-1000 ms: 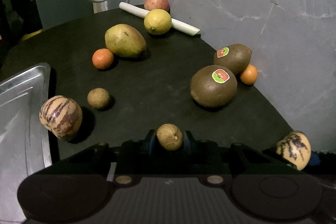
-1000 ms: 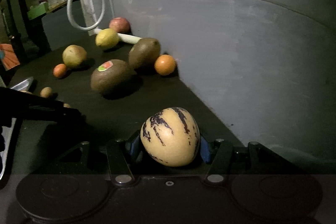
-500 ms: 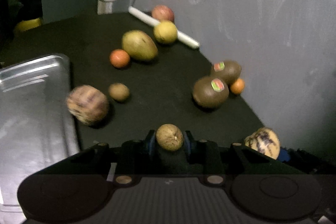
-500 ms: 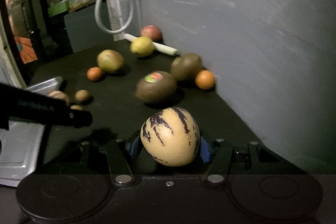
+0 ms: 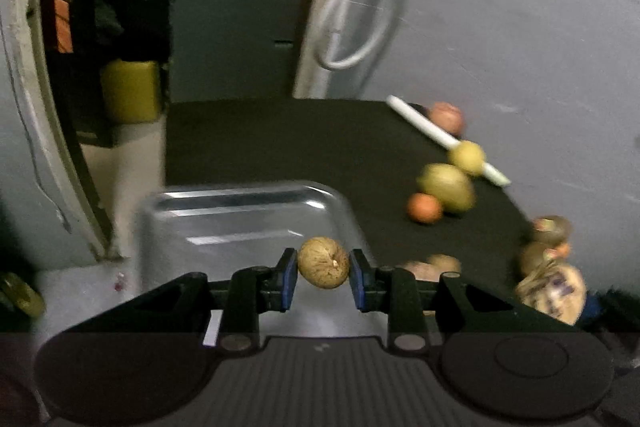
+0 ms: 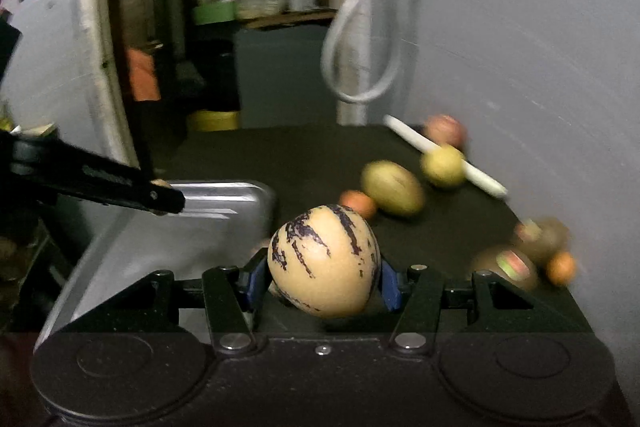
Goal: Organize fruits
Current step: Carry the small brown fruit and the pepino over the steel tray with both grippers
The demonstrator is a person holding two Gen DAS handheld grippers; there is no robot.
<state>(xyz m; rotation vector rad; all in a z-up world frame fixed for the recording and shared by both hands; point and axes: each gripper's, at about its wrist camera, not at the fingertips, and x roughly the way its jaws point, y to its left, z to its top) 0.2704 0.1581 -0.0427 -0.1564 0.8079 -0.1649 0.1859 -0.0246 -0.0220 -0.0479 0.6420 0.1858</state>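
**Two claws, each holding a fruit over the tray**

The biggest thing is the black table [image 5: 280,147], which runs back to a grey wall [image 5: 540,27]. A white hose [image 5: 352,59] hangs in a loop on that wall.

Next in size is the shiny metal tray [image 5: 240,215]. It sits on the near left part of the table.

The right claw [image 6: 323,273] points forward, level with the table top. Its blue pads squeeze a big cream fruit with purple stripes [image 6: 323,261] from both sides. The fruit is up in the air, just right of the tray's edge.

The left claw [image 5: 323,263] also points forward and is level. It pinches a small brown round fruit [image 5: 323,262] between its two blue pads. That fruit hangs over the tray. In the right wrist view, the left claw shows as a dark bar reaching in from the left, with its tip above the tray.

The other fruits lie on the table near the wall and look blurry. A green-yellow mango [image 5: 446,187] lies beside a small orange [image 5: 425,207]. A yellow lemon [image 5: 467,157] rests against a white stick [image 5: 420,125]. A red apple [image 5: 446,115] sits behind the stick. Two brown kiwis [image 6: 506,265] with stickers lie near the right edge.
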